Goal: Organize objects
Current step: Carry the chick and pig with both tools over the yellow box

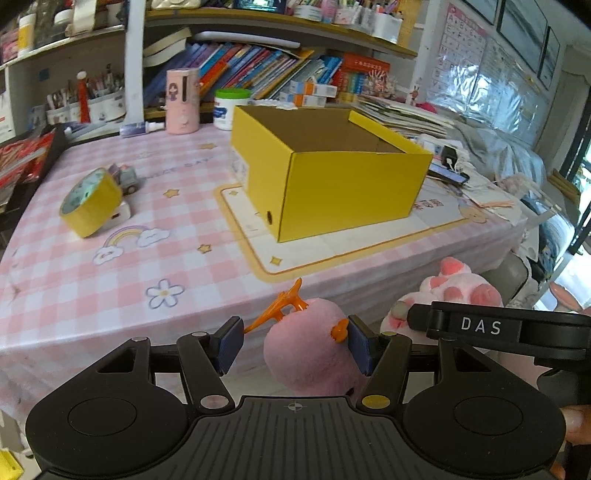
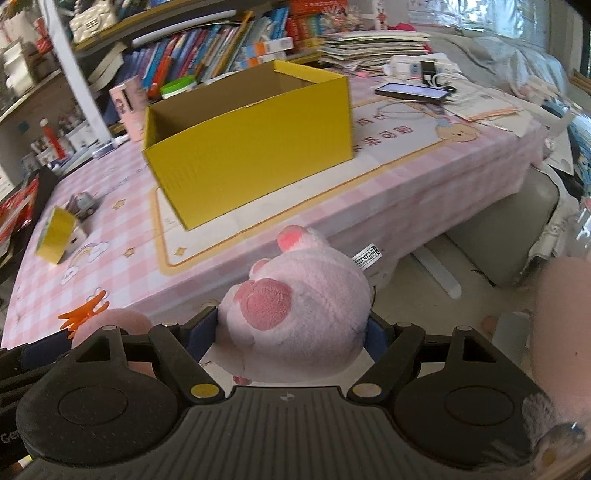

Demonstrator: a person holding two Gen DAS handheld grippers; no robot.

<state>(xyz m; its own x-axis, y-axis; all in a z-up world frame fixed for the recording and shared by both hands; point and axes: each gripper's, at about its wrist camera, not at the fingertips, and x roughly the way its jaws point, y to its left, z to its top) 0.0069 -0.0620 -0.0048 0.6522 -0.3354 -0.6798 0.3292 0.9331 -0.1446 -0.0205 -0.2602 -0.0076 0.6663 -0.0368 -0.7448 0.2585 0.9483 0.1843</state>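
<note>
A table [image 1: 92,295] under a pink checked cloth fills the space in front of me. Along its far edge stands a shelf unit [image 1: 280,26] crammed with leaning books [image 1: 236,66]. To my right a poster [image 1: 463,48] hangs on the wall, with a dark-framed window [image 1: 524,33] beside it letting in daylight. Below the table's near right edge lies pale floor [image 2: 413,291].

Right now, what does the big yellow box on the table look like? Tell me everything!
The yellow box looks like corrugated cardboard, bright yellow outside and plain brown inside. It stands upright with its top open, and what shows of the inside looks empty. One short flap sticks up at the far rim, and a small dark hole sits low on one side wall. It rests on a cream mat with an orange border on the pink checked tablecloth. Neither gripper touches it.
</note>
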